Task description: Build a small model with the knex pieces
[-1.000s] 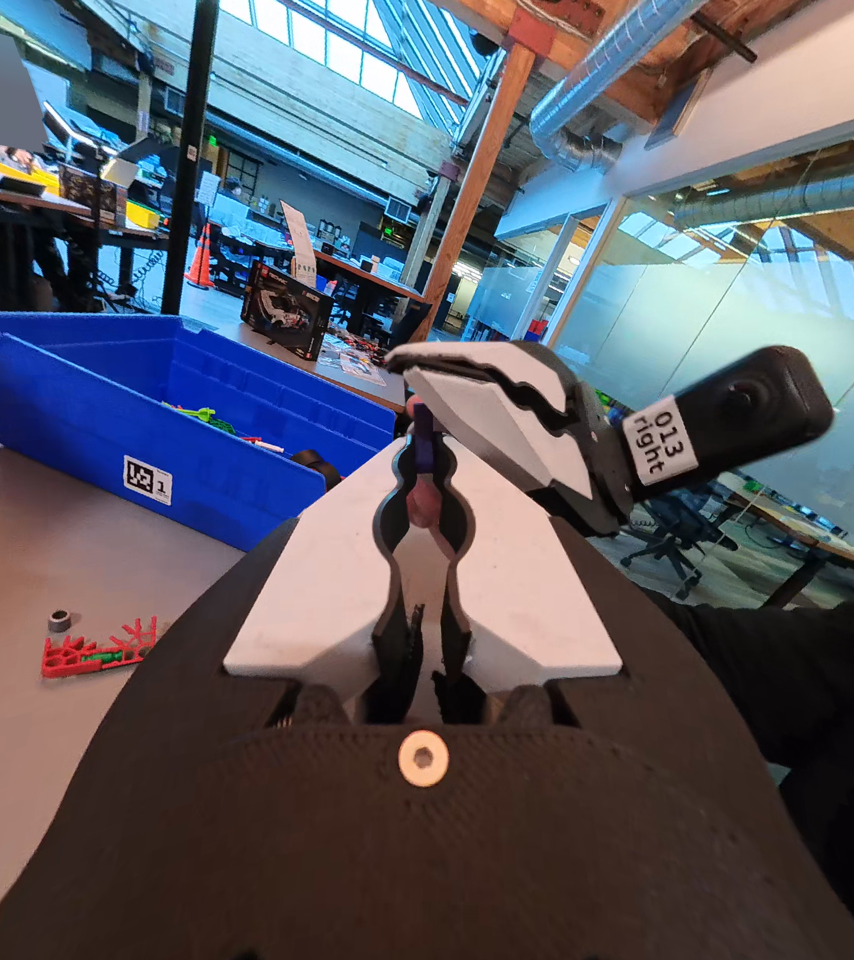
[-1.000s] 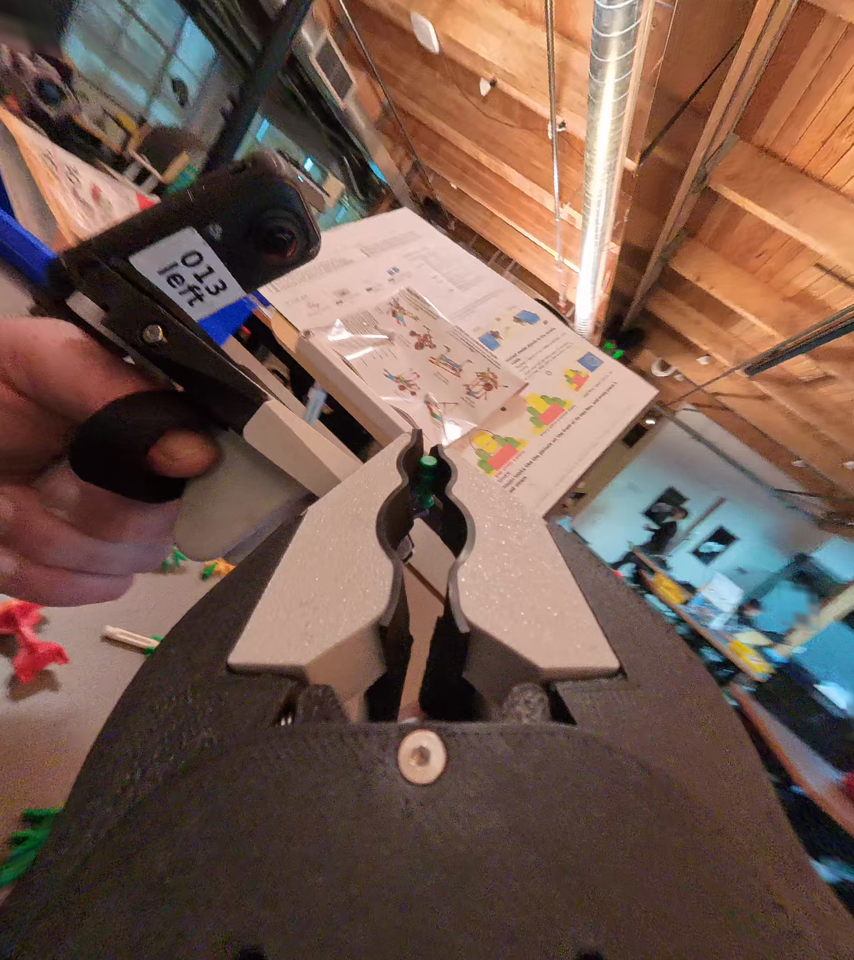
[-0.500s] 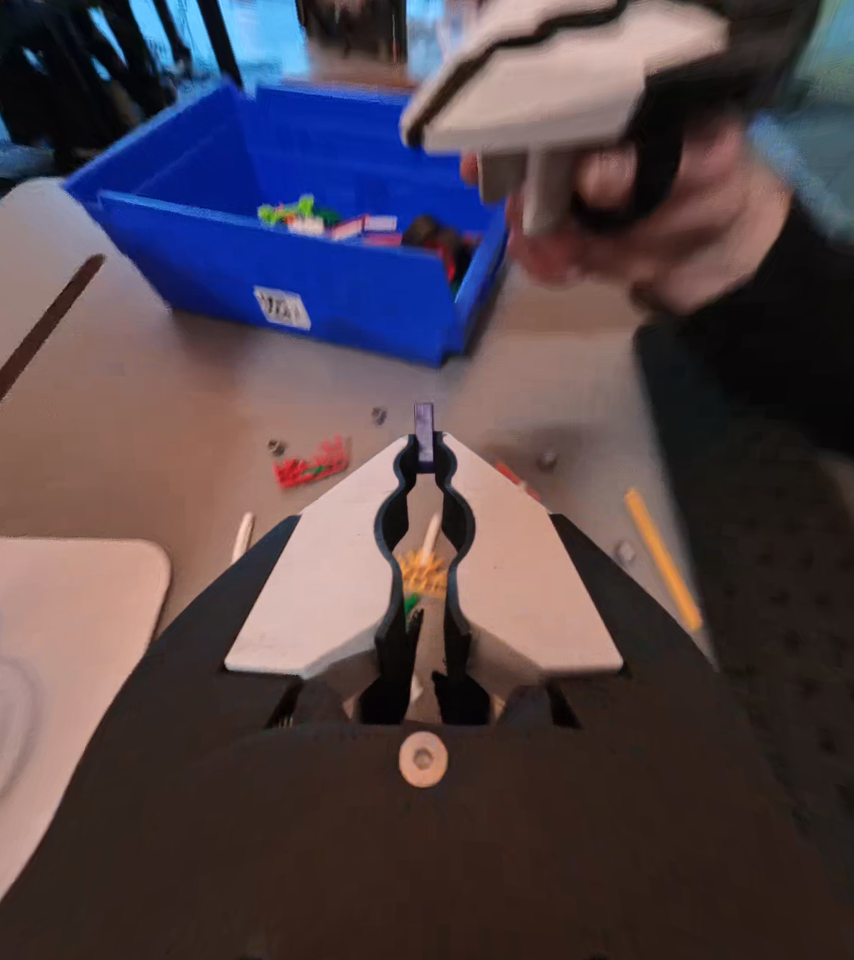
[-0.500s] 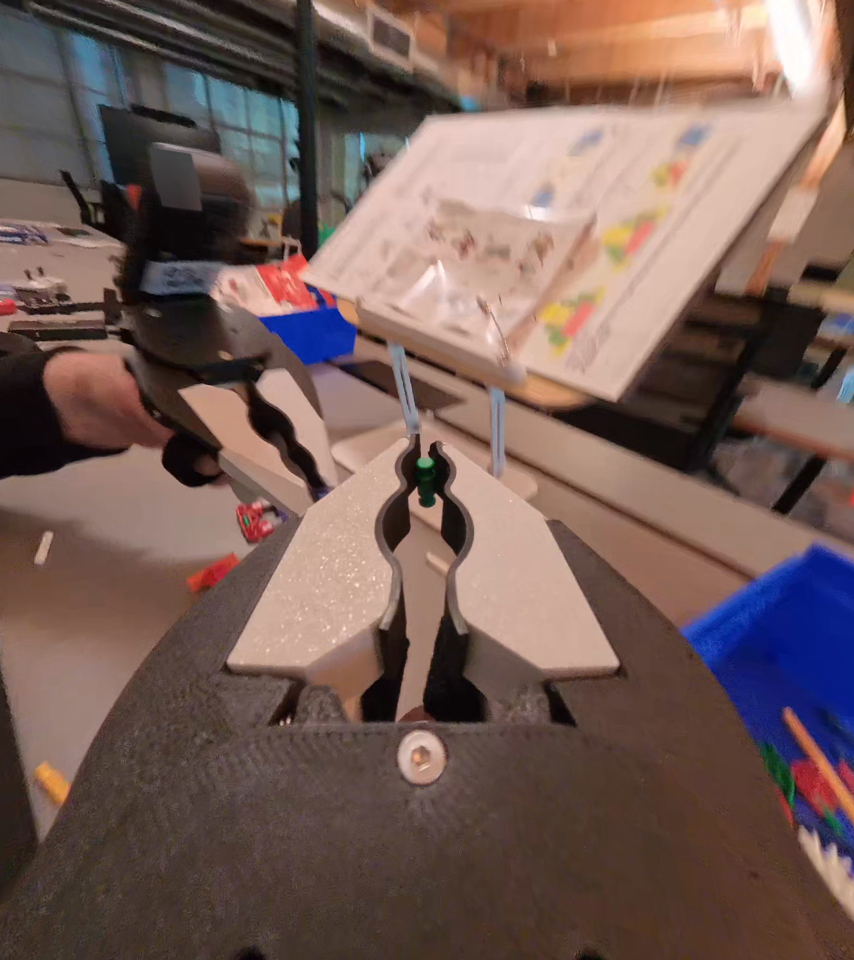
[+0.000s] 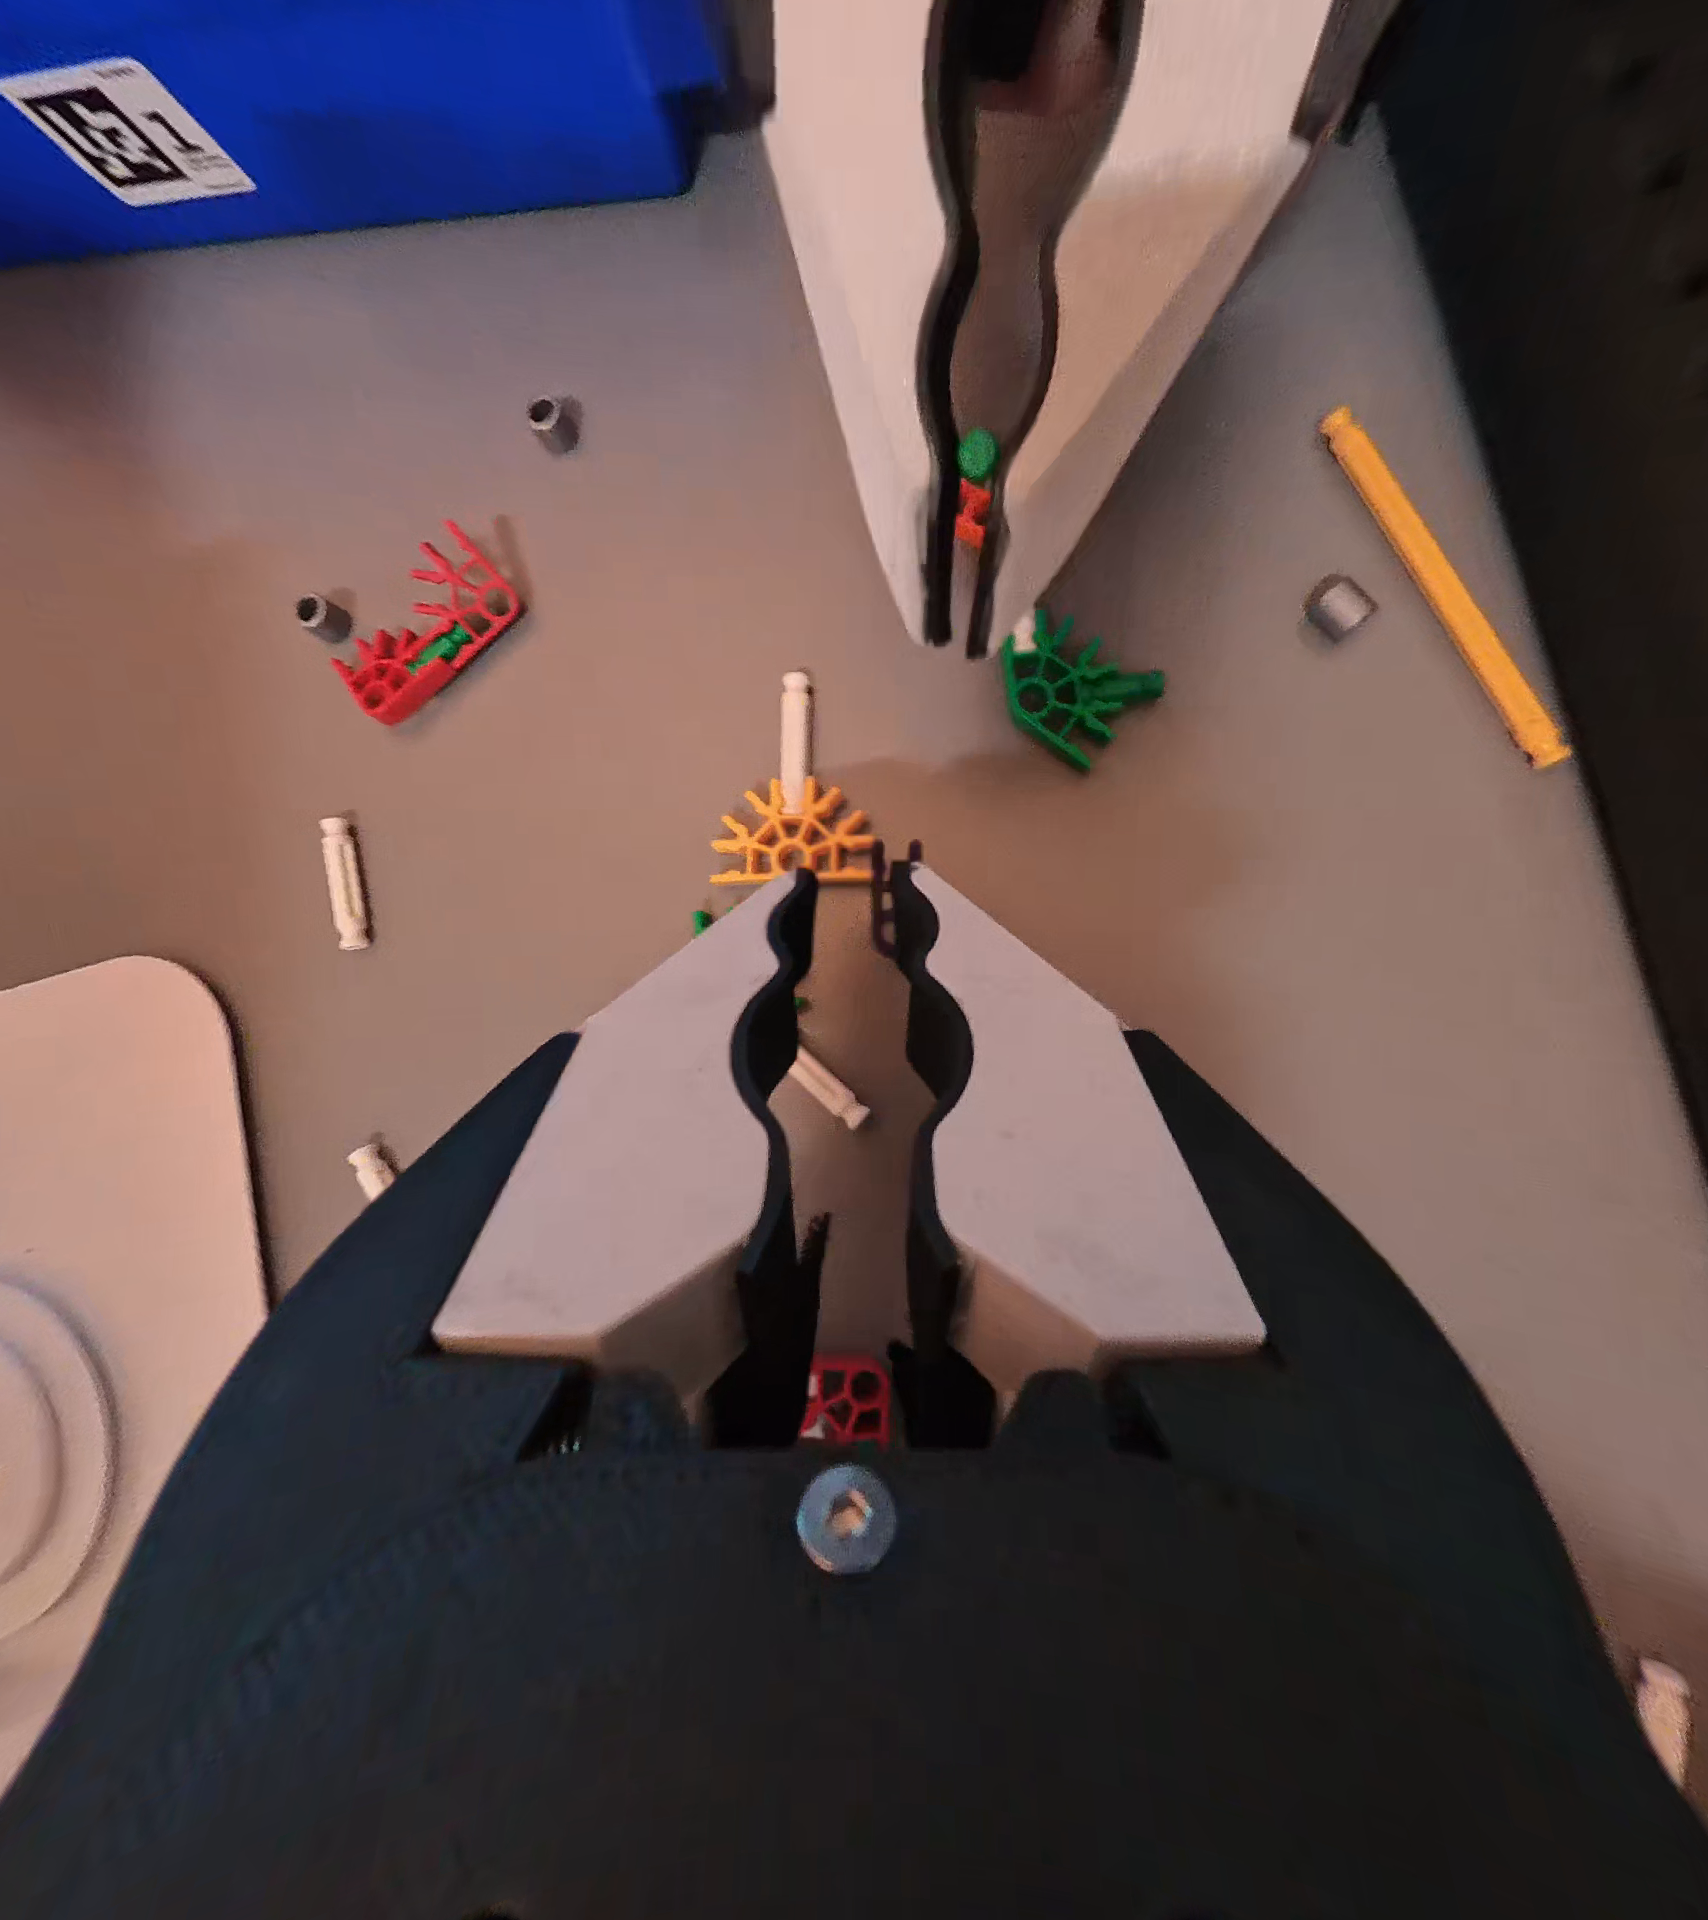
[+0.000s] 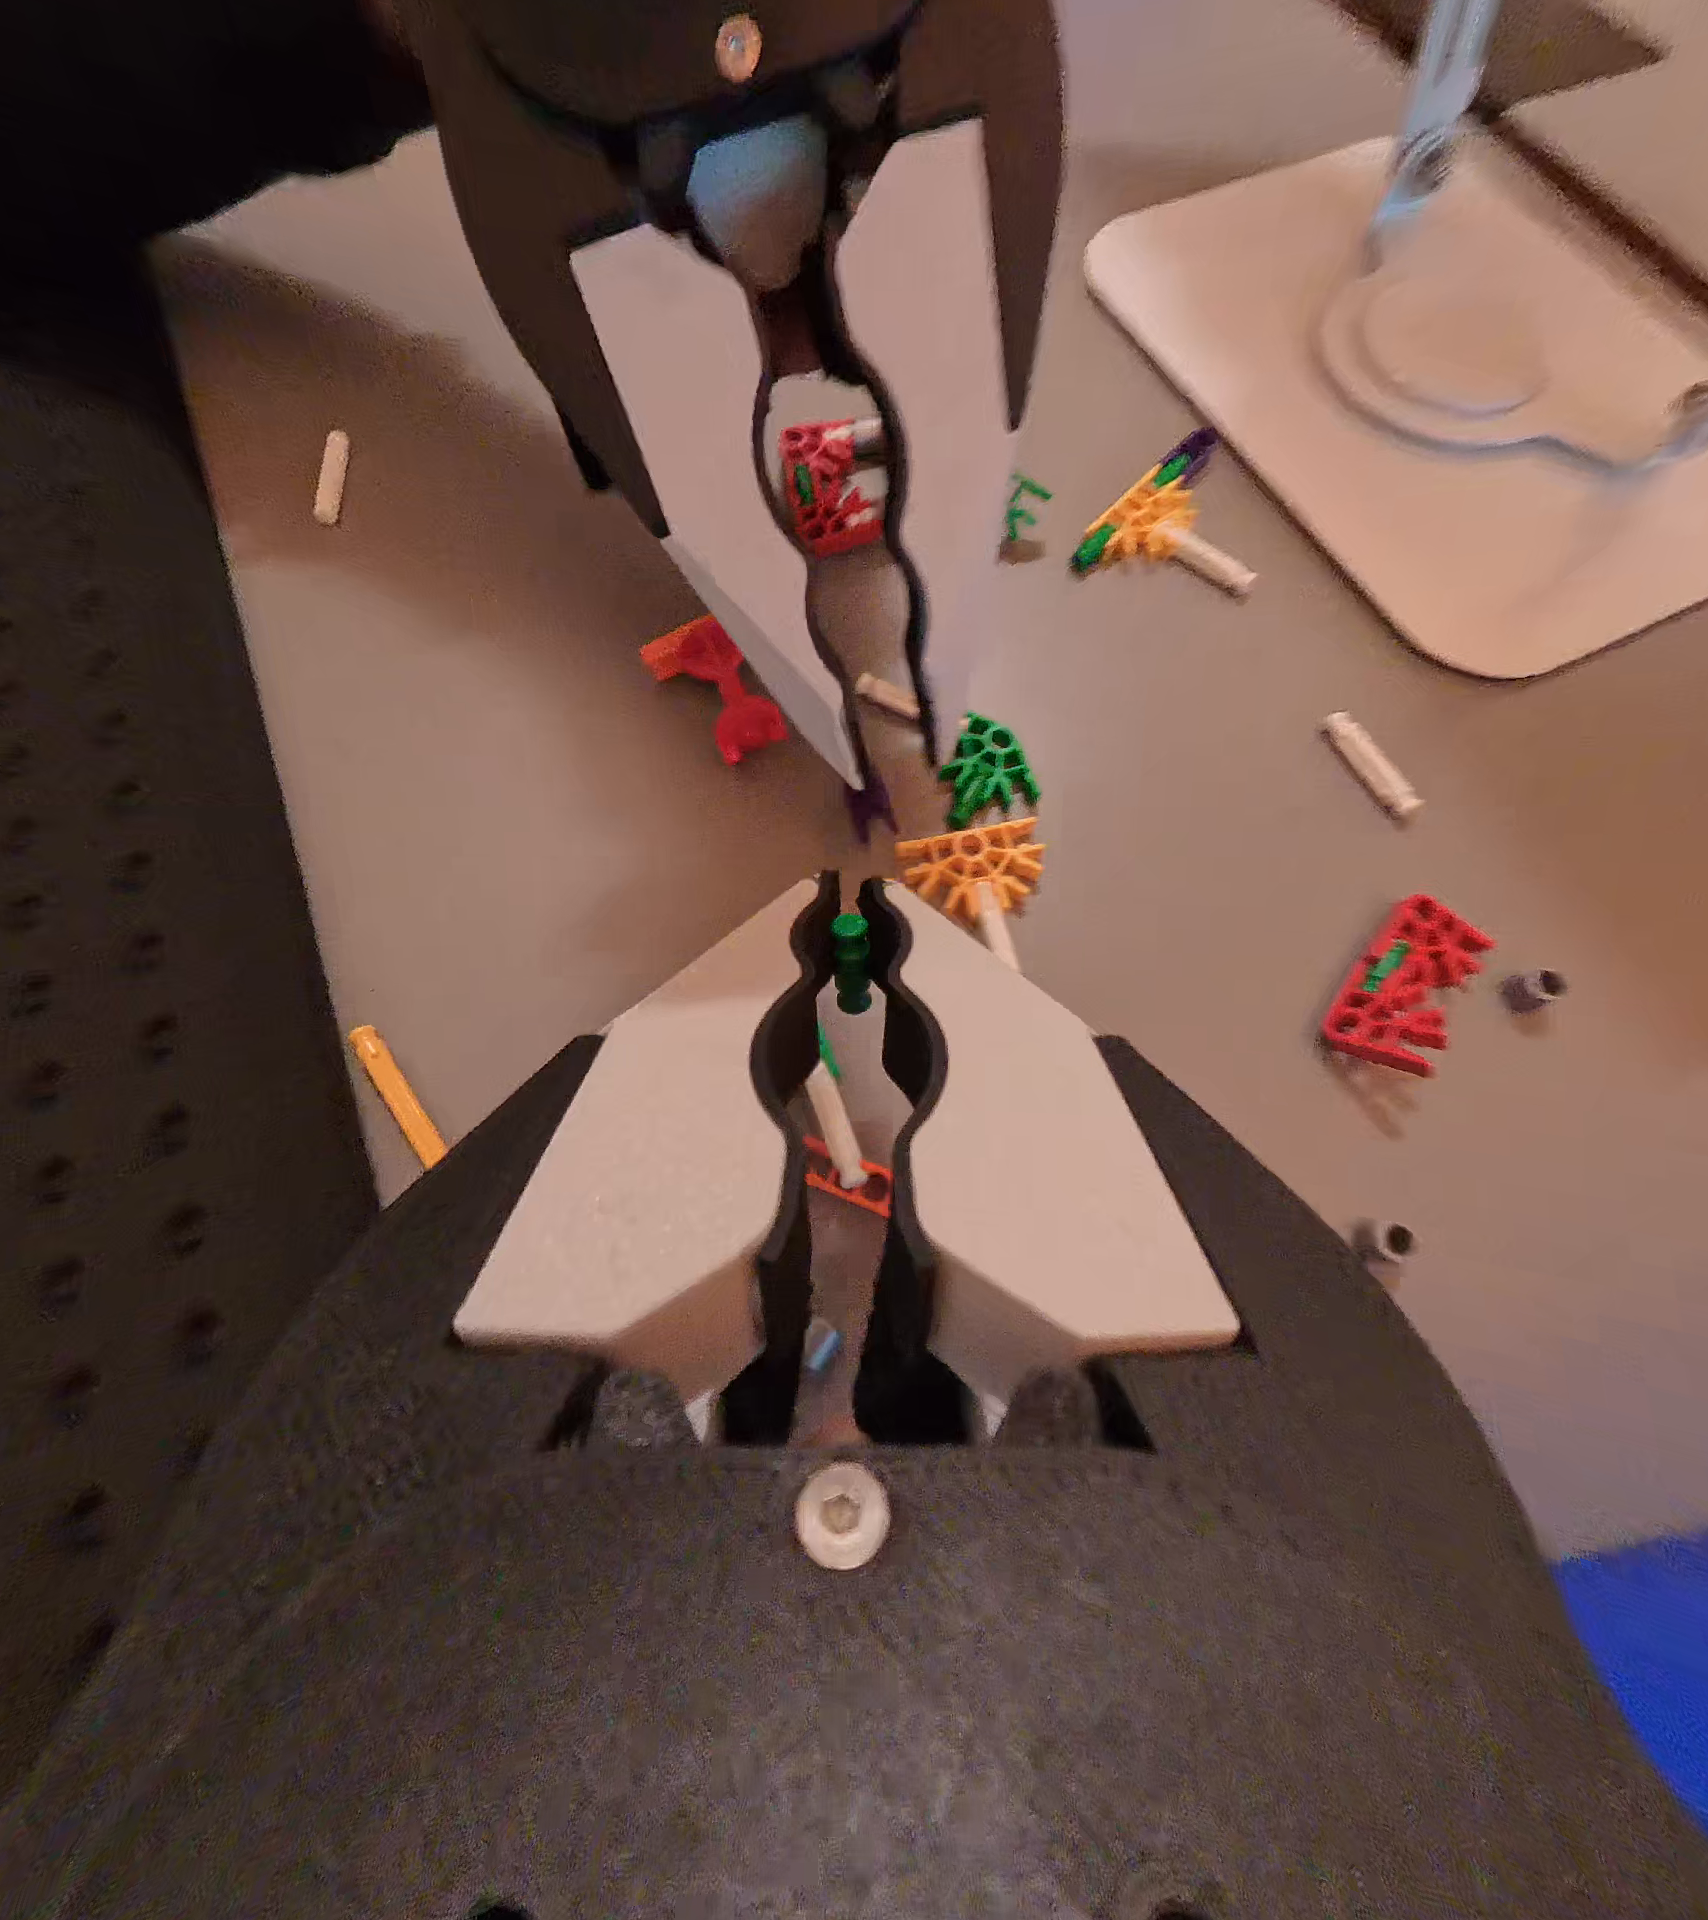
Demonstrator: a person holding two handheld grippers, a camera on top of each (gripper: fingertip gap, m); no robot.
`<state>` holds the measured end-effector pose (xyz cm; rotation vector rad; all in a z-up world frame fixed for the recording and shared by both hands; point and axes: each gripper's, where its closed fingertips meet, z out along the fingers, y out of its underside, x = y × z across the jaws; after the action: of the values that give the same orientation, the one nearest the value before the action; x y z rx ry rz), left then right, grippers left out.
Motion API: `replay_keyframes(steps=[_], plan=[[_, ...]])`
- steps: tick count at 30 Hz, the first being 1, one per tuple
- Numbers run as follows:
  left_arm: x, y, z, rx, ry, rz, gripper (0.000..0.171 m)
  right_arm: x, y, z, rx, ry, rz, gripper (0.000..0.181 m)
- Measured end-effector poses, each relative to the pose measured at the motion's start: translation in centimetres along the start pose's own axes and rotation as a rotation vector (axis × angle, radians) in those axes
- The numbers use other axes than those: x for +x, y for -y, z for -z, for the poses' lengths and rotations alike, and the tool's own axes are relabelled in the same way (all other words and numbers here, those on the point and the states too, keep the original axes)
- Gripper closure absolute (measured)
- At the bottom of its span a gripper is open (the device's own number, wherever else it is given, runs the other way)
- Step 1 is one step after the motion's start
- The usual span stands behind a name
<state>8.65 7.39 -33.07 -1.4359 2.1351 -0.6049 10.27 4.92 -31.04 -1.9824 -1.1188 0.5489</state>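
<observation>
- The left gripper, grey-fingered on a black body, points down at the grey tabletop with a narrow gap between its fingertips; a small dark purple plastic clip lies against the inner face of its right-hand finger, and whether it is gripped or only resting there cannot be told.
- The right gripper is nearly closed, pinching a short green plastic rod just behind its tips.
- The two grippers face each other, tips near but apart, above a yellow-orange fan-shaped plastic connector with a white rod plugged into it.
- The left gripper's body hides part of a red square connector, seen only through the finger slot, and covers a white rod in part.
- A green fan-shaped connector lies just beside the right gripper's tips.
- Loose on the table: a red connector assembly with a green piece, small grey sleeves, white rods and a long yellow rod.
- A blue plastic bin, cut off at the top edge, carries a white sticker with a black square code.
- A beige rounded base plate with a clear stand foot is cut off at the left.
- Both views are slightly blurred; a dark perforated surface borders the table.
</observation>
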Motion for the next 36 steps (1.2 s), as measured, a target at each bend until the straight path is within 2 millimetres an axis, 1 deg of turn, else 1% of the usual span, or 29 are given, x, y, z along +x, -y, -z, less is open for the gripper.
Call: replay_keyframes(steps=[1, 2, 4, 6, 8, 10, 12, 14, 16, 18, 20, 22, 23, 25, 27, 28, 30, 33, 36], plan=[[0.5, -0.1, 0.0, -0.006, -0.029, -0.003, 0.151, 0.0, -0.3, -0.5, -0.018, 0.001, 0.003, 0.178], [0.8, 0.0, 0.0, -0.002, -0.046, -0.009, 0.148, 0.0, -0.5, -0.9, -0.034, 0.003, 0.001, 0.178], [0.7, 0.0, 0.1, -0.002, -0.036, -0.012, 0.142, 0.0, -0.8, -1.3, -0.05, 0.017, -0.004, 0.165], [0.2, 0.0, 0.5, 0.009, -0.014, -0.03, 0.131, 0.2, -0.8, -1.1, -0.041, 0.025, -0.034, 0.152], [-0.2, 0.1, 1.0, 0.024, -0.005, -0.03, 0.122, 0.5, -0.6, -0.9, -0.019, 0.018, -0.05, 0.15], [-0.8, -0.3, 1.0, 0.002, 0.026, -0.042, 0.117, 1.1, -0.4, -0.7, -0.017, -0.02, -0.056, 0.147], [-1.8, -0.9, 0.9, -0.027, 0.072, -0.053, 0.117, 1.7, 0.0, -0.9, -0.027, -0.061, -0.074, 0.147], [-3.3, -1.8, 1.7, -0.056, 0.132, -0.055, 0.119, 2.6, -0.4, -1.3, -0.099, -0.128, -0.056, 0.147], [-4.5, -1.8, 3.5, -0.007, 0.16, -0.008, 0.12, 3.4, -1.1, -1.7, -0.197, -0.184, -0.025, 0.148], [-5.8, -1.8, 5.6, 0.042, 0.199, 0.032, 0.122, 3.5, -2.1, -2.4, -0.288, -0.183, -0.012, 0.149], [-6.7, -1.8, 7.0, 0.084, 0.226, 0.061, 0.124, 3.4, -3.1, -3.2, -0.357, -0.165, -0.02, 0.152], [-6.5, -1.5, 7.4, 0.119, 0.21, 0.067, 0.125, 2.8, -3.2, -3.6, -0.365, -0.111, -0.037, 0.172], [-6.5, -1.5, 7.2, 0.115, 0.212, 0.059, 0.125, 2.8, -3.2, -3.6, -0.374, -0.109, -0.03, 0.178], [-6.1, -1.4, 6.4, 0.099, 0.204, 0.043, 0.122, 3.0, -3.2, -3.4, -0.391, -0.129, 0.011, 0.178], [-5.4, -1.4, 5.4, 0.089, 0.171, 0.032, 0.121, 3.5, -2.6, -3.0, -0.388, -0.176, 0.064, 0.179], [-5.2, -1.5, 4.9, 0.08, 0.161, 0.035, 0.121, 3.7, -2.0, -2.7, -0.375, -0.203, 0.108, 0.179], [-4.9, -1.0, 4.3, 0.117, 0.126, 0.063, 0.119, 4.4, 0.0, -1.8, -0.333, -0.289, 0.213, 0.178], [-4.6, 0.3, 4.0, 0.239, 0.04, 0.168, 0.118, 5.1, 3.5, -0.5, -0.261, -0.419, 0.429, 0.178], [-3.7, 2.6, 4.9, 0.426, -0.12, 0.295, 0.12, 5.1, 6.0, 0.3, -0.204, -0.49, 0.599, 0.178]])
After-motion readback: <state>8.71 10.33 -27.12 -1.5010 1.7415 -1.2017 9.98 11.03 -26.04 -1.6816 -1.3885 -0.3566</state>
